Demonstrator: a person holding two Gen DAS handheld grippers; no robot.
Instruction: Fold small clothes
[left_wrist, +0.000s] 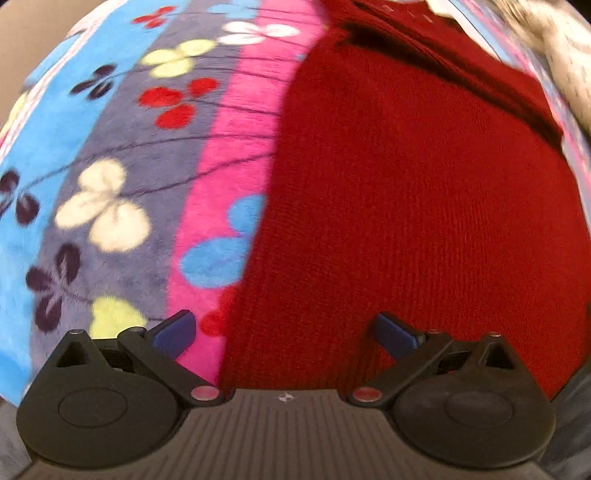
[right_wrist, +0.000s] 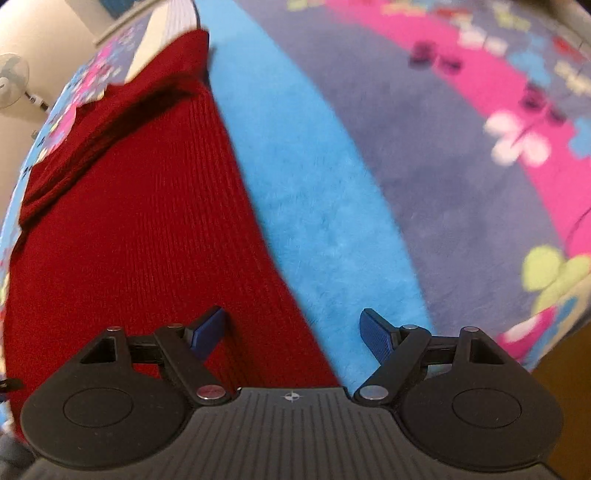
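While the dark red knitted garment (left_wrist: 406, 206) lay spread on the flowered fleece blanket (left_wrist: 122, 184), a sleeve across it at one o'clock, both the left gripper (left_wrist: 284, 332) and right gripper (right_wrist: 293, 330) hung released, straddling its side edges; most folding apparently remained.

We see only part of the red knit garment (left_wrist: 424, 192): the left gripper's body hides its near edge in both wrist views. The pale fabric (left_wrist: 569, 74) at upper right is blurred and cut off; we cannot identify it. The flowered blanket (right_wrist: 517, 110) blurs toward the far right.
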